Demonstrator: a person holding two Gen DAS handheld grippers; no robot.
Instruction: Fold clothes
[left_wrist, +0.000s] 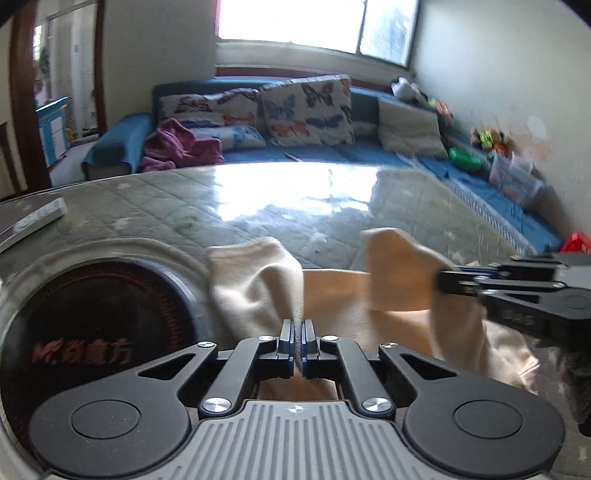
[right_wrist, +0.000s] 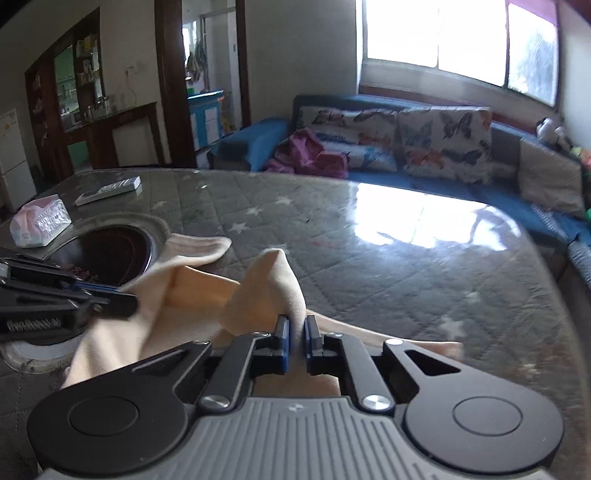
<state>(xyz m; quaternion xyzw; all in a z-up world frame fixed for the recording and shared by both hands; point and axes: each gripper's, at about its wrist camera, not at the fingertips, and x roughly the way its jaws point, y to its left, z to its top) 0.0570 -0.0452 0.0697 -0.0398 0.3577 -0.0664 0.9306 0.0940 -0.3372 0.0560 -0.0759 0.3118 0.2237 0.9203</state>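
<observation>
Cream garment (left_wrist: 255, 291) lies on the glass-topped desk (right_wrist: 406, 258), beside the round black hotplate (left_wrist: 99, 310) set into it, and two parts of the cloth are lifted up. Left claw (left_wrist: 298, 345) is pressed together on one raised fold of the cloth, and the right claw (right_wrist: 296, 345) pinches another fold. A tissue pack (right_wrist: 38, 221) and a remote control (right_wrist: 109, 190) lie at the far left of the desk.

Garment (right_wrist: 155, 325) on table (right_wrist: 369, 258), beside hob (right_wrist: 110, 254).

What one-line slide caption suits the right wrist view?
Both tongs, right and left, pinch a cream garment above the glass-topped table.
</observation>
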